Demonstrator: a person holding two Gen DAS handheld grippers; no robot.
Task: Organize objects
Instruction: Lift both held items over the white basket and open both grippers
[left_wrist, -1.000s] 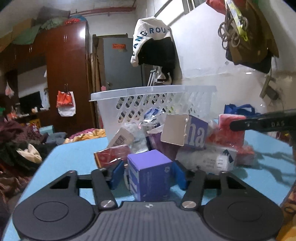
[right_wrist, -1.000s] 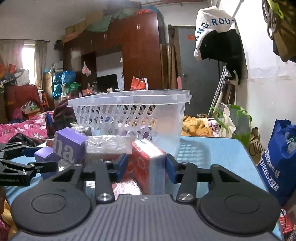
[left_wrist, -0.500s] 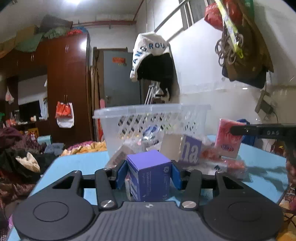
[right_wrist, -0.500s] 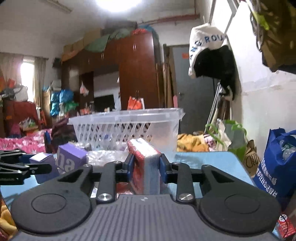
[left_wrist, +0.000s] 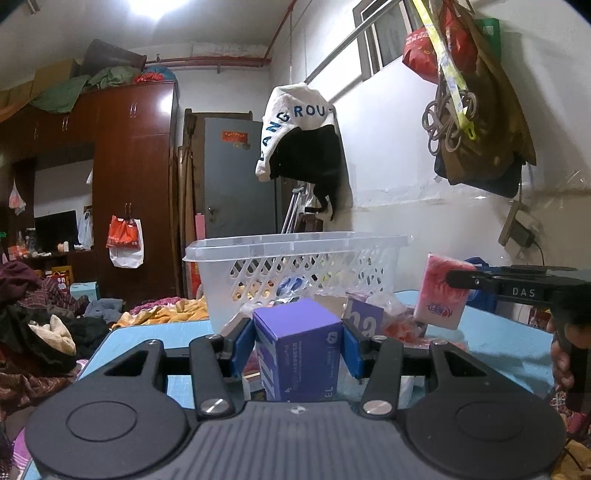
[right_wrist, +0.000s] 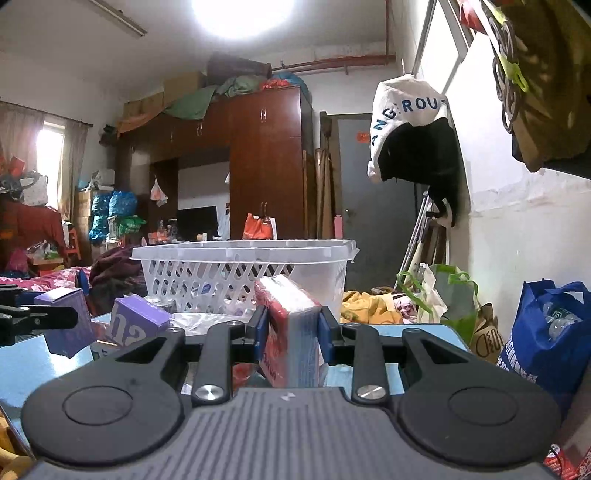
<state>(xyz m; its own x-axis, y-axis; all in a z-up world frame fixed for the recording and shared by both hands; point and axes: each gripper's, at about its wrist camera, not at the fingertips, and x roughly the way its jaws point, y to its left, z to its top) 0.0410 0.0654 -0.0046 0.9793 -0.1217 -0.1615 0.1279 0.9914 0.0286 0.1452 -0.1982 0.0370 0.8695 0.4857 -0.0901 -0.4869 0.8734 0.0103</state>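
My left gripper is shut on a purple box and holds it above the blue table, in front of the white lattice basket. My right gripper is shut on a red and pink tissue pack, lifted off the table before the same basket. The pack also shows in the left wrist view at the right. The held purple box shows at the left in the right wrist view.
A pile of packets and a second purple box lies on the table before the basket; it also shows in the right wrist view. A blue bag and a green bag stand on the floor at the right. A wall lies to the right.
Both grippers have closed on their items and lifted them off the table. The basket and pile now sit lower in both views.
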